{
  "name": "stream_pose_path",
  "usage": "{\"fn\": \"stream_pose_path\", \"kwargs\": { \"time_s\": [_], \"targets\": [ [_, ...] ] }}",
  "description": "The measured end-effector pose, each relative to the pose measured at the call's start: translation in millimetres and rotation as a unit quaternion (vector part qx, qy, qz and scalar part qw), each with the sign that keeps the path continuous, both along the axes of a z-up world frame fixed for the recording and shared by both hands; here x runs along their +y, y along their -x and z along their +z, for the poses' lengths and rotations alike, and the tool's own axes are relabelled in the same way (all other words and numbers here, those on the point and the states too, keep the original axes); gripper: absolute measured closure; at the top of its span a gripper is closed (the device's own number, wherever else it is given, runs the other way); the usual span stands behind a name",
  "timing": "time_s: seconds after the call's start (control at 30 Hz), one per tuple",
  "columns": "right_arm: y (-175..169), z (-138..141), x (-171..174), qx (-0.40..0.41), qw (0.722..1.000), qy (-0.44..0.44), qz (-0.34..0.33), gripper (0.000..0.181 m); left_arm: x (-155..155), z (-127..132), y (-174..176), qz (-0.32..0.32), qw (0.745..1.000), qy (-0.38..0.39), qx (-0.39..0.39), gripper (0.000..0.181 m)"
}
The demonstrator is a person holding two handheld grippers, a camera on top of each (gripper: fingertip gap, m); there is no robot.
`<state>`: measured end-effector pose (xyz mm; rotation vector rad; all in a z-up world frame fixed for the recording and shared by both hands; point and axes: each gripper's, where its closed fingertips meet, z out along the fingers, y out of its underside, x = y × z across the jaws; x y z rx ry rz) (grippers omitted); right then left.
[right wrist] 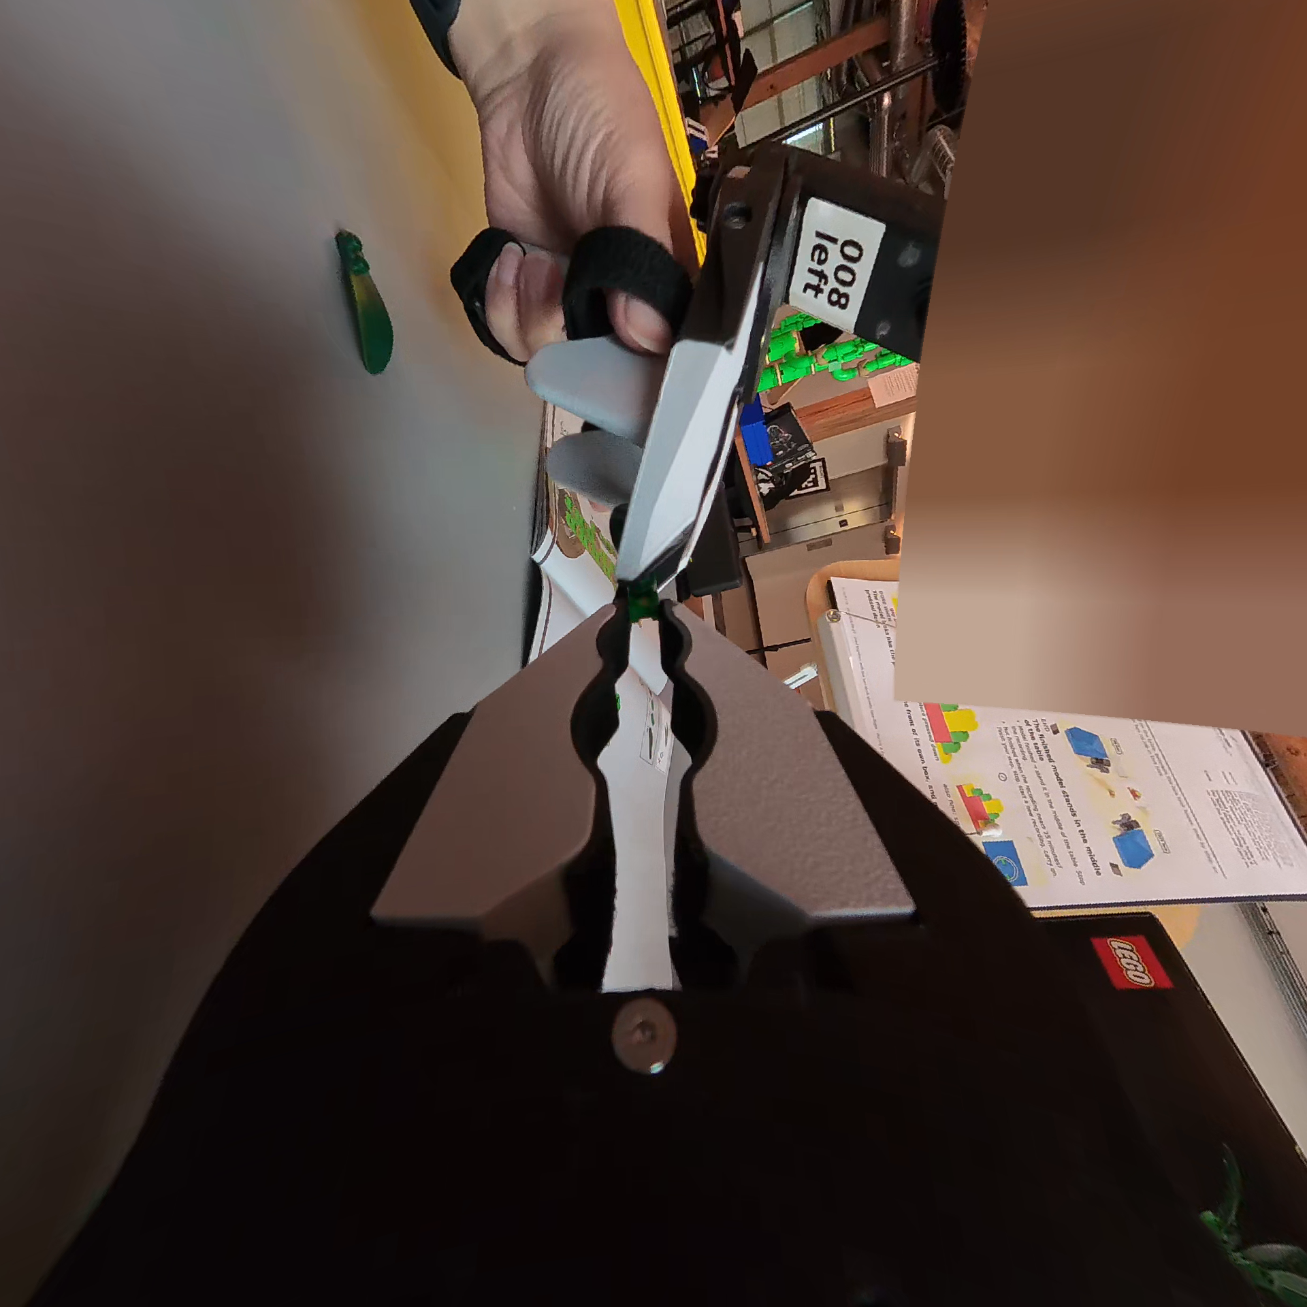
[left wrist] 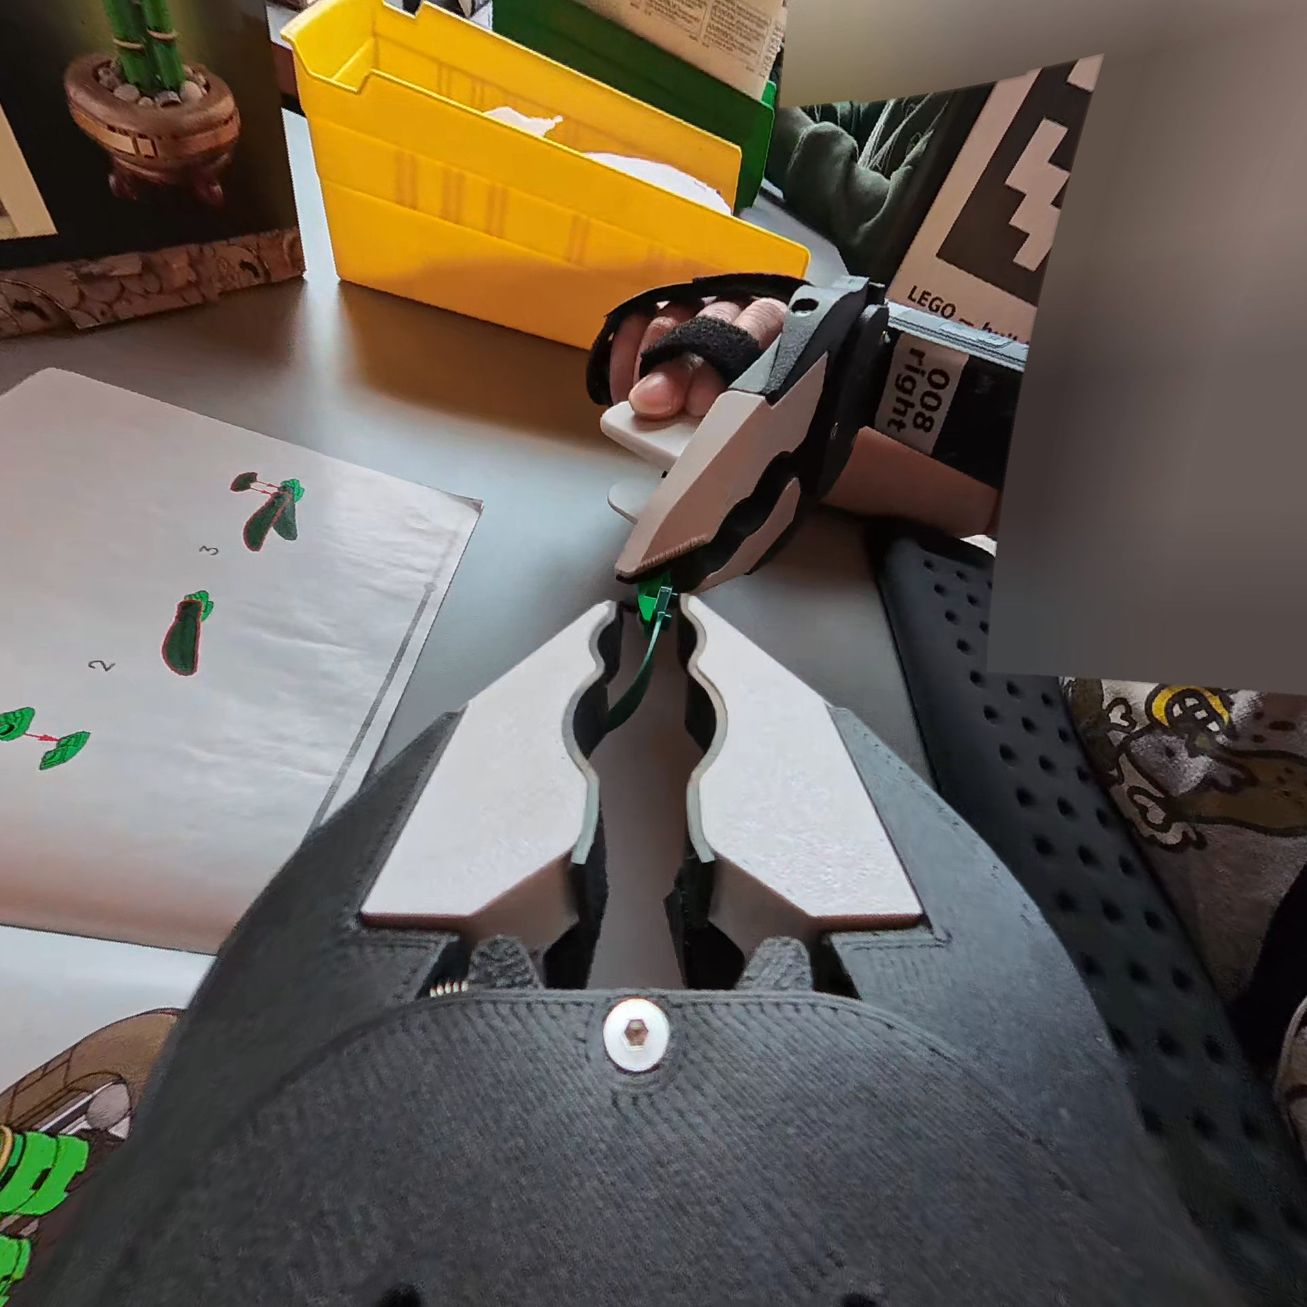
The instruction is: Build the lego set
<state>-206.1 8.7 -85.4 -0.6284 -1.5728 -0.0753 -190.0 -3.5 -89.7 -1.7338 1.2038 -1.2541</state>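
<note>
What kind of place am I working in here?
Probably a workshop or lab bench set up for Lego building: a dark table with an open instruction booklet, a yellow parts bin, and shelving with equipment behind.

yellow bin (left wrist: 495, 212), green lego leaf (left wrist: 636, 679), dk-grey table (left wrist: 438, 396)

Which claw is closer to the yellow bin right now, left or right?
Right. The right claw reaches in from the yellow bin side, its hand just in front of it. The left claw comes from the opposite side; their tips meet at a green piece.
</note>
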Motion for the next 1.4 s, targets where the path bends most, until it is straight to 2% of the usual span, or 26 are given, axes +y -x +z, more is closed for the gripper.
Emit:
{"fn": "stream_pose_path", "kwargs": {
  "time_s": [0.13, 0.3, 0.5, 0.6, 0.83, 0.93, 0.97, 1.07, 1.2, 1.3, 1.4],
  "targets": [
    [0.3, -0.6, 0.2, -0.002, 1.000, 0.001, -0.001, 0.175, 0.4, -0.6, 0.8, -0.002, 1.000, 0.027, -0.004, 0.170],
    [0.5, 1.0, 1.8, 0.001, 1.000, -0.017, -0.010, 0.175, 2.2, -0.1, 1.3, 0.007, 1.000, -0.003, 0.009, 0.172],
    [0.3, 3.2, 2.8, 0.002, 0.999, -0.041, -0.019, 0.174, 0.7, -0.1, 0.0, 0.004, 1.000, 0.003, 0.006, 0.165],
    [0.2, 7.2, 1.9, 0.008, 0.999, -0.050, -0.020, 0.174, 2.2, 2.6, -0.2, 0.011, 1.000, -0.020, 0.001, 0.172],
    [-0.6, 11.6, 2.0, 0.012, 0.997, -0.073, -0.029, 0.175, 5.5, 6.6, -2.5, 0.030, 0.995, -0.093, 0.006, 0.170],
    [-0.8, 10.7, 1.9, 0.012, 0.997, -0.070, -0.028, 0.175, 9.0, 6.0, -2.4, 0.044, 0.989, -0.140, 0.019, 0.162],
    [-0.4, 10.3, 1.1, 0.012, 0.997, -0.065, -0.024, 0.175, 6.8, 5.9, -2.8, 0.038, 0.988, -0.148, 0.021, 0.168],
    [-1.1, 11.0, 2.9, 0.020, 0.998, -0.058, -0.026, 0.175, 7.5, 5.8, -3.0, 0.043, 0.986, -0.161, 0.029, 0.170],
    [-3.4, 16.6, 11.4, 0.045, 0.997, -0.044, -0.047, 0.162, 11.0, 3.3, -0.9, 0.051, 0.985, -0.159, 0.040, 0.172],
    [-2.9, 10.9, 9.0, 0.033, 0.998, -0.031, -0.035, 0.170, 9.7, 1.4, -1.4, 0.047, 0.986, -0.151, 0.044, 0.172],
    [-1.6, 5.1, 6.7, 0.017, 0.999, -0.026, -0.027, 0.171, 8.5, -2.1, -1.5, 0.042, 0.988, -0.135, 0.055, 0.172]
  ]
}}
